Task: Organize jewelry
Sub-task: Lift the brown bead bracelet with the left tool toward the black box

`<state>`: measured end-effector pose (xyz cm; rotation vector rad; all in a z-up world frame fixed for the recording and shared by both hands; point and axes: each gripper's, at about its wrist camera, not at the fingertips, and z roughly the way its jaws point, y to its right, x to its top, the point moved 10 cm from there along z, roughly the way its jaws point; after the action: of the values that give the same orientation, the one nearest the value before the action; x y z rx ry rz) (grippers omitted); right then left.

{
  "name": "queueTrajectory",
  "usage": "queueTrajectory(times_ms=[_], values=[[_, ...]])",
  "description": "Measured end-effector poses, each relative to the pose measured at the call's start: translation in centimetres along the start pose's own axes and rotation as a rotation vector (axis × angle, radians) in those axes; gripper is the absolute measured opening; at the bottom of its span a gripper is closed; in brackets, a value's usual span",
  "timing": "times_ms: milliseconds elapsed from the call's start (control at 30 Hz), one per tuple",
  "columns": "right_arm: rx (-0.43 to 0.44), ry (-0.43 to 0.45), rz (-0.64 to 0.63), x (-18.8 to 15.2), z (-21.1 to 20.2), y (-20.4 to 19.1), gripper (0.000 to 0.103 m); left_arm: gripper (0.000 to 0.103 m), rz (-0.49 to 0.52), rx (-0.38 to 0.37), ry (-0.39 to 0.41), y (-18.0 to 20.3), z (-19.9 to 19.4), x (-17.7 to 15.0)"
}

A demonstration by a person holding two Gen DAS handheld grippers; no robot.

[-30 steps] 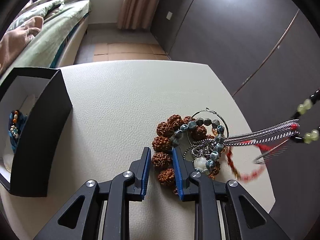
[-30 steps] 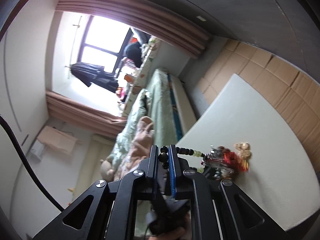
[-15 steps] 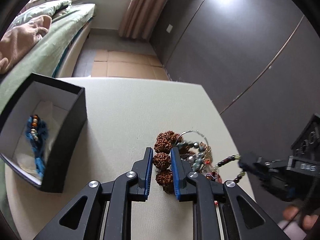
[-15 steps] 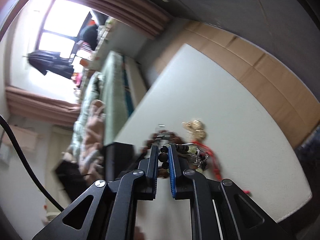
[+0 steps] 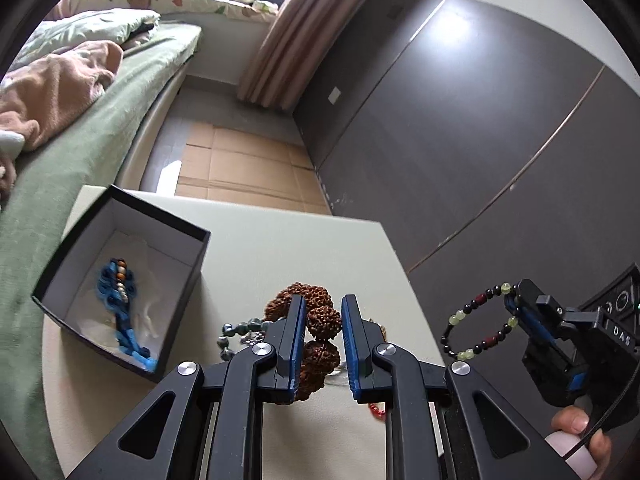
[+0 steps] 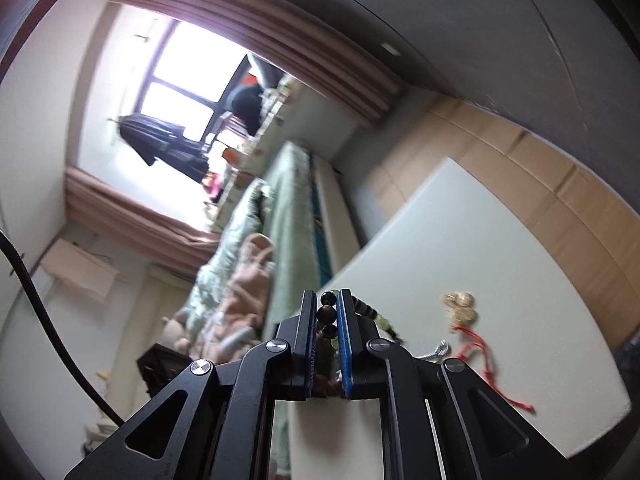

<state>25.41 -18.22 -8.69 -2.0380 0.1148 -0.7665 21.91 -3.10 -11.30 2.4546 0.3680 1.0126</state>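
While the left wrist view looks down over the pale table (image 5: 280, 248), the left gripper (image 5: 323, 344) has its blue-lined jaws closed against a brown seed-bead bracelet (image 5: 318, 320), one knobbly bead caught between them and more beads above and below. Just left of the jaws lies a grey-blue bead strand (image 5: 240, 330) on the table; a bit of red cord (image 5: 376, 410) shows under the right finger. To the left stands an open black box (image 5: 176, 300) with white lining, holding a blue woven piece (image 5: 120, 312) on its floor. At the right edge, off the table's side, the right gripper (image 5: 516, 312) holds a black-and-green bead bracelet (image 5: 476, 322), which hangs as a loop in the air, well apart from the box. A thumb shows at its handle.

Right wrist view, tilted and somewhat blurred: right gripper (image 6: 329, 312) clamped on dark round beads of the black-and-green bead bracelet (image 6: 326, 314), the rest trailing off right of the fingers. On the table (image 6: 500, 240) lie a gold ornament (image 6: 460, 306) joined to the red cord (image 6: 480, 344), and a silver piece (image 6: 436, 350) beside the right finger. Bed (image 6: 288, 208) and window beyond.
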Motion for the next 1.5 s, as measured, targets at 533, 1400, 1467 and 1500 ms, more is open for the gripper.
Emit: queueTrajectory(times_ms=[533,1400,1467,1500], values=[[0.013,0.007,-0.018,-0.5,0.3,-1.3,0.012,0.019,0.022,0.08,-0.191,-1.5,5.3,-4.2],[0.002,0.006,0.0,0.0,-0.5,-0.5,0.012,0.019,0.014,-0.225,-0.038,3.2,0.0,-0.4],[0.006,0.0,-0.003,-0.1,-0.4,-0.6,0.012,0.019,0.008,-0.247,-0.021,3.3,-1.1,-0.2],[0.008,-0.004,-0.004,-0.2,-0.3,-0.7,0.012,0.019,0.009,-0.254,-0.01,3.4,-1.7,0.1]])
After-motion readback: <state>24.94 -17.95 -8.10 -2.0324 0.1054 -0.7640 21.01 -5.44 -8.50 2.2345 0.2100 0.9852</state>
